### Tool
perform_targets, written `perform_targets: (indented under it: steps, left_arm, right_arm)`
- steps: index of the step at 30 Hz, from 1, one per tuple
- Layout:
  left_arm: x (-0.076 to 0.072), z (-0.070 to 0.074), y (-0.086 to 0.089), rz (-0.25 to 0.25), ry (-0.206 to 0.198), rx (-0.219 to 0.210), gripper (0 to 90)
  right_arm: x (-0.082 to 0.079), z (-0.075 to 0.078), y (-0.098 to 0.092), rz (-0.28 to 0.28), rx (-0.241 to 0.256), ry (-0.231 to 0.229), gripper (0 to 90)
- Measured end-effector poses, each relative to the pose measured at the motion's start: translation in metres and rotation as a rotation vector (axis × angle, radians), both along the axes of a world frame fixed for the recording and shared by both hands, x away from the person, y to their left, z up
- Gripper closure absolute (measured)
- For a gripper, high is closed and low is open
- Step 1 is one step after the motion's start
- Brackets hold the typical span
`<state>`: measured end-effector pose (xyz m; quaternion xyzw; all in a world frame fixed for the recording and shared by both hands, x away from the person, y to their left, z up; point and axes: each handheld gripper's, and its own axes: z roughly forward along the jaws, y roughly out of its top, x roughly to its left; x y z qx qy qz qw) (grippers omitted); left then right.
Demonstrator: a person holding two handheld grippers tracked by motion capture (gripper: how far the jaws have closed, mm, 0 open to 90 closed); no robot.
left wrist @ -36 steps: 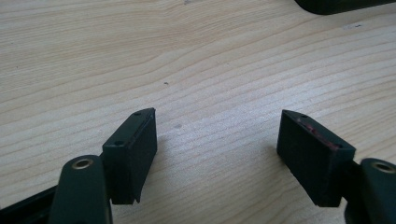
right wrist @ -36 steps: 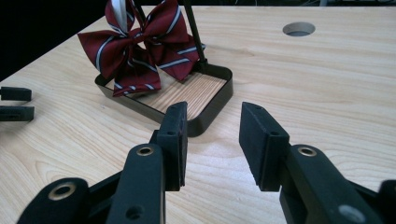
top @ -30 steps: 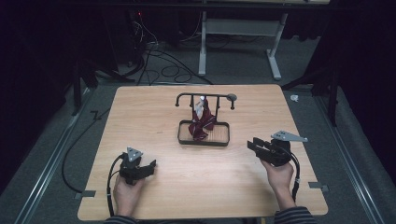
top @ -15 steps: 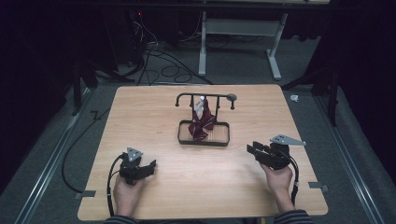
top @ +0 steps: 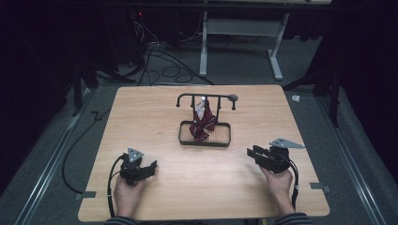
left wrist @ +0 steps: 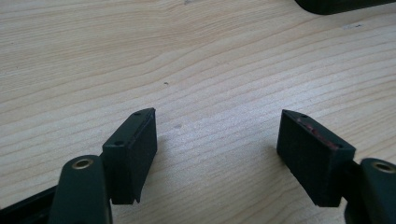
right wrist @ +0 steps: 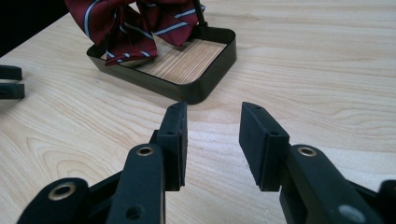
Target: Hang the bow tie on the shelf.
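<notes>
A dark red cloth with pale stripes [top: 202, 124] hangs from a black bar rack [top: 187, 96] into a black tray with a wooden floor [top: 220, 142] at the table's middle. In the right gripper view the cloth [right wrist: 126, 23] drapes over the tray's far left corner, and the tray [right wrist: 205, 79] lies just ahead of my right gripper [right wrist: 213, 112], which is open with nothing between its fingers. My right gripper [top: 252, 154] is to the right of the tray and nearer the front. My left gripper [top: 151, 167] rests low at the front left, its jaws [left wrist: 217, 119] wide open over bare wood.
The wooden table [top: 155, 117] stands on grey carpet, with cables and a white desk frame [top: 277, 51] behind it. A black edge of the tray [left wrist: 336, 4] shows at the top of the left gripper view. The left gripper [right wrist: 9, 81] shows far left in the right gripper view.
My right gripper has drifted slightly toward the front edge of the table. The left gripper and the cloth have stayed put.
</notes>
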<state>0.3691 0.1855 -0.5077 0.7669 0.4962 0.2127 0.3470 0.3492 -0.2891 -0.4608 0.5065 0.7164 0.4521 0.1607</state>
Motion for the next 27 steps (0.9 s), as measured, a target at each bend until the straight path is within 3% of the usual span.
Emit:
perform_targets:
  steps: [27]
  left_arm:
    - [0.000,0.000,0.000,0.000,0.000,0.000,29.2]
  right_arm:
    - [-0.006,-0.024,0.010,0.008,-0.025,0.043,63.7]
